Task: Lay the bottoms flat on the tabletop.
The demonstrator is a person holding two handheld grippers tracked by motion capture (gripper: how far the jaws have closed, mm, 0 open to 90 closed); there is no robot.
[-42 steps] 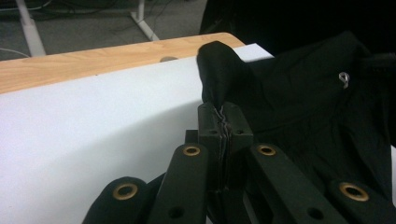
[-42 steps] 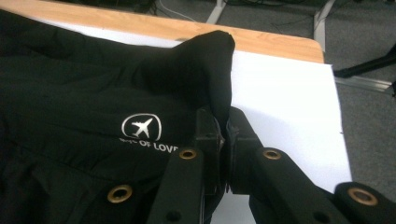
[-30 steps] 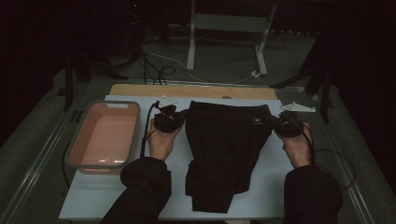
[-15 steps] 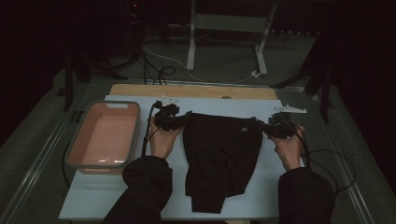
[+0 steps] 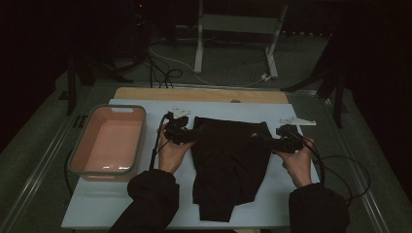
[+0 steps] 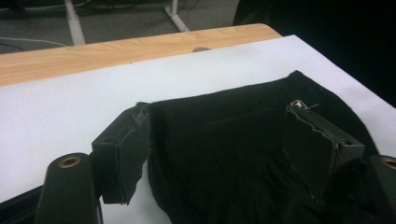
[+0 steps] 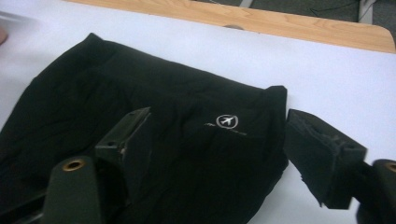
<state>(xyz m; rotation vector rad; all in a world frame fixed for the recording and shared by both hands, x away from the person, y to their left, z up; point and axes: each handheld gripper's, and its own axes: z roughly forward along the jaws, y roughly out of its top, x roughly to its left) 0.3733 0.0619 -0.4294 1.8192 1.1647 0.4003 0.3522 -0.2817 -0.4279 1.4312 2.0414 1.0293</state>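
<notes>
A black garment (image 5: 228, 160) lies flat on the white table (image 5: 121, 204), waistband at the far side, with a small white plane logo (image 7: 227, 121) near its right corner. My left gripper (image 5: 192, 133) sits at the waistband's left corner. Its jaws have just been opening and now stand apart around the cloth (image 6: 224, 140) without pressing it. My right gripper (image 5: 267, 141) is at the right corner. Its jaws have also just been opening, and the cloth's corner (image 7: 275, 93) lies loose between them. Left gripper (image 6: 219, 109) and right gripper (image 7: 217, 116) are both open.
A pink basin (image 5: 73, 160) stands on the table's left side. A wooden strip (image 5: 204, 94) runs along the far edge. Two small white brackets (image 5: 180, 111) (image 5: 297, 121) lie behind the grippers. Cables (image 5: 340, 170) trail off the right edge.
Both grippers have let go of the waistband corners and their jaws have spread. The right hand moved left, so the waistband lies narrower and slack.
</notes>
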